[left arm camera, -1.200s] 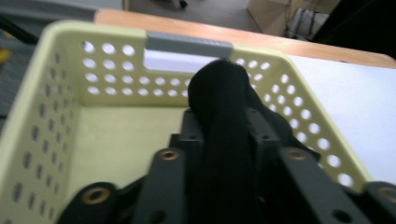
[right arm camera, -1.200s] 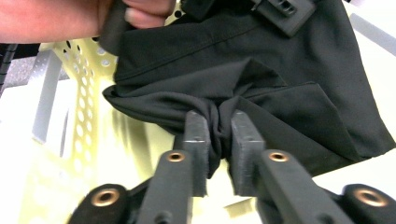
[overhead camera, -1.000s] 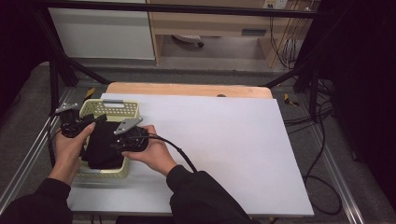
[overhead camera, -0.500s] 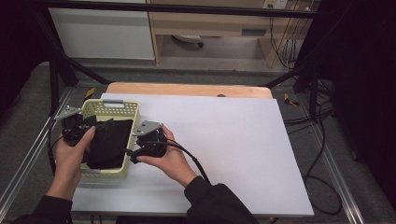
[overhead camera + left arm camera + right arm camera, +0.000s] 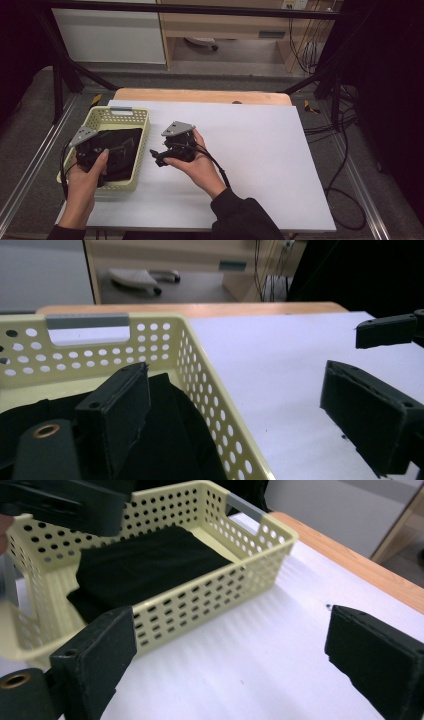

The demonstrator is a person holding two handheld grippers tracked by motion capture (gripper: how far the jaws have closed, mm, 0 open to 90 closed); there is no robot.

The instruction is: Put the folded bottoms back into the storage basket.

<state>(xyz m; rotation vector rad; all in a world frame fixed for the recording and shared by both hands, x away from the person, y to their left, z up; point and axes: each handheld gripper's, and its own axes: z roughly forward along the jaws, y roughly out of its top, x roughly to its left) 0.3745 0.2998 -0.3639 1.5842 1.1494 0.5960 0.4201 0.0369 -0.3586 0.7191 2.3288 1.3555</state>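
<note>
A pale yellow perforated basket [image 5: 141, 145] sits at the left end of the white worktop [image 5: 260, 160]. Inside the basket lies a folded black cloth [image 5: 122, 150], covering most of its floor.

The left claw [image 5: 107, 152] hangs over the basket's near half, held by the left hand [image 5: 85, 177]. In the left gripper view its jaws are spread wide, one above the cloth inside the basket, the other outside the basket's right wall over the bare worktop.

The right claw [image 5: 156, 157] is just right of the basket, held by the right hand [image 5: 197, 167], pointing toward the basket. In the right gripper view its jaws stand wide apart and pinch nothing, with the basket's side wall ahead.
</note>
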